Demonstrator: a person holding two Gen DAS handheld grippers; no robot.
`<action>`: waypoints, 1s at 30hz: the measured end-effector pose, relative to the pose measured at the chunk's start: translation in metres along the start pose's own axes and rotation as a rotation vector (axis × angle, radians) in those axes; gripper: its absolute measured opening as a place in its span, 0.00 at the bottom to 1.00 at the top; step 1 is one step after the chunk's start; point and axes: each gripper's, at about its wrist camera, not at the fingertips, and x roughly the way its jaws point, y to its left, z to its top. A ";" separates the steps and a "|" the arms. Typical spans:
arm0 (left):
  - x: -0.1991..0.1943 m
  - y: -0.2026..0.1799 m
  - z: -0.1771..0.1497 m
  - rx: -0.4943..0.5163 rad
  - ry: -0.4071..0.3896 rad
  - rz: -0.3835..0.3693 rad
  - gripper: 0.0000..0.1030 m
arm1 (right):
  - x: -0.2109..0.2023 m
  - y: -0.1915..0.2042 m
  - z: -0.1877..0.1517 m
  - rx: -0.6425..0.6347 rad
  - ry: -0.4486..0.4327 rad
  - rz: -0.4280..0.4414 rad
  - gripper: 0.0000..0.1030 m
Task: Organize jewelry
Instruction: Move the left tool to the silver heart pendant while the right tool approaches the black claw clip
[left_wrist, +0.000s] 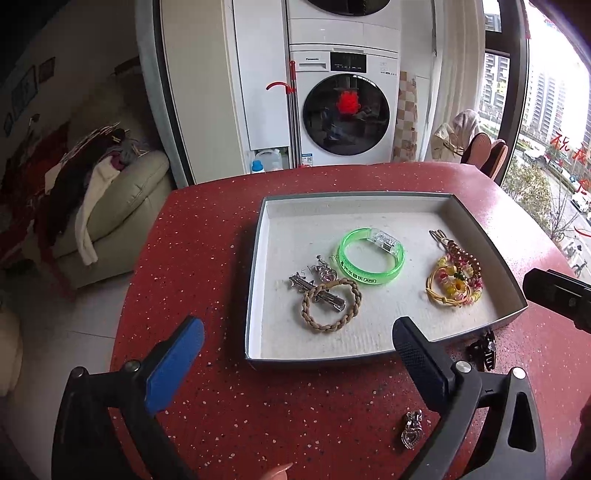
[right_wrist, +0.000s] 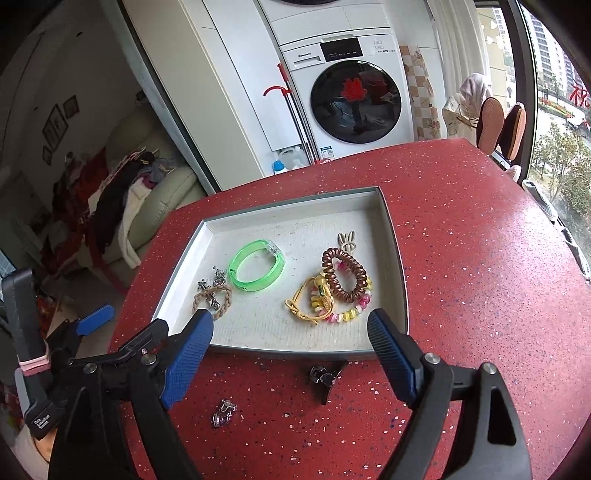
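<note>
While two pieces, a silver charm (right_wrist: 224, 412) and a dark clip (right_wrist: 327, 377), lie outside the tray (right_wrist: 395, 266), both grippers (left_wrist: 295, 347) (right_wrist: 291, 354) are held wide and empty; collecting these is judged next.

L gripper (left_wrist: 295, 350): jaws spread wide, nothing between them. In the L wrist view its blue-padded finger (left_wrist: 173, 365) sits lower left of frame, the dark-padded one (left_wrist: 417, 354) lower right, both angled up and inward. A bare fingertip (left_wrist: 279, 470) of the person pokes in at bottom centre. R gripper (right_wrist: 290, 328): also wide apart, nothing gripped; in the R wrist view its fingers rise from lower left and lower right w/ blue pads facing in. The L gripper shows at far left of the R view, the R gripper's black body at the right edge of the L view.
</note>
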 end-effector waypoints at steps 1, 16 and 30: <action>-0.002 0.000 -0.002 -0.001 0.001 0.001 1.00 | -0.002 0.001 -0.001 -0.001 -0.009 0.004 0.86; -0.017 0.003 -0.017 -0.004 0.005 0.017 1.00 | -0.012 0.011 -0.009 -0.028 -0.020 -0.002 0.87; -0.018 0.006 -0.033 0.007 0.042 -0.008 1.00 | -0.016 0.009 -0.017 -0.042 0.049 -0.056 0.88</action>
